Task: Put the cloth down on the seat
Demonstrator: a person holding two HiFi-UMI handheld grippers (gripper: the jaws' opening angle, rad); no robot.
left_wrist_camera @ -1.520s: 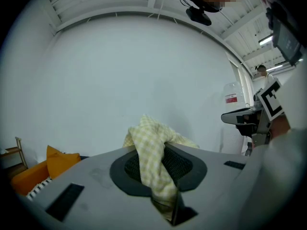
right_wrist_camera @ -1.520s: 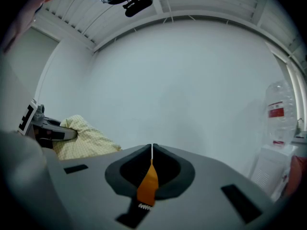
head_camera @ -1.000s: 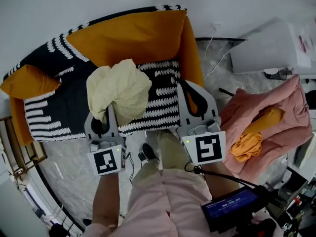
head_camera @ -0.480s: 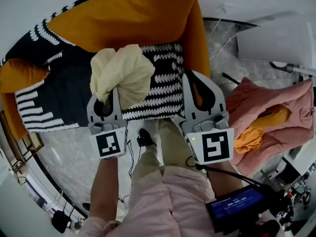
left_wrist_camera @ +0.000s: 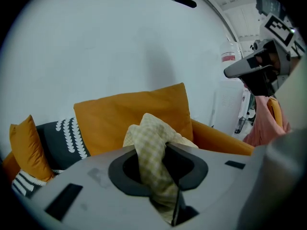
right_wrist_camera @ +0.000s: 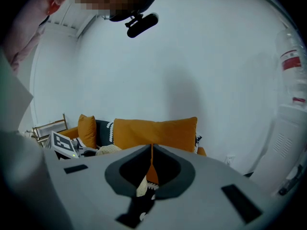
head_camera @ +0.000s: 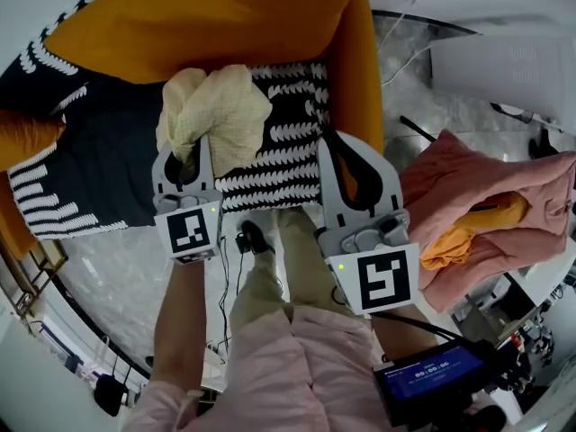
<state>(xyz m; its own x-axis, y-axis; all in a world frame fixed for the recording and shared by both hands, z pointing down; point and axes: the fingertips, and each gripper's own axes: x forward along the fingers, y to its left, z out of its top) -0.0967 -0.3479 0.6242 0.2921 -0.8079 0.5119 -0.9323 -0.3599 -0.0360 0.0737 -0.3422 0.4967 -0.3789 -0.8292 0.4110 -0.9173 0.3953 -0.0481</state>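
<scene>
A pale yellow checked cloth [head_camera: 214, 115] hangs bunched above the sofa seat [head_camera: 270, 165], which wears a black cover with white leaf print. My left gripper [head_camera: 192, 151] is shut on the cloth; in the left gripper view the cloth [left_wrist_camera: 152, 157] fills the space between the jaws and rises in front of them. My right gripper [head_camera: 340, 148] is shut on nothing, its jaws pressed together over the seat's right front by the orange armrest [head_camera: 360, 70]. In the right gripper view the cloth [right_wrist_camera: 109, 149] shows small at the left.
A big orange back cushion [head_camera: 207, 21] lines the sofa's rear, and a smaller orange cushion [head_camera: 22, 133] sits at the left. A pink and orange heap of fabric [head_camera: 477, 214] lies to the right. Cables [head_camera: 225, 268] trail on the marble floor by a black shoe [head_camera: 252, 238].
Both grippers and the cloth have shifted slightly forward over the seat as the view moved closer. The left gripper's hold on the cloth is unchanged; the right stays shut.
</scene>
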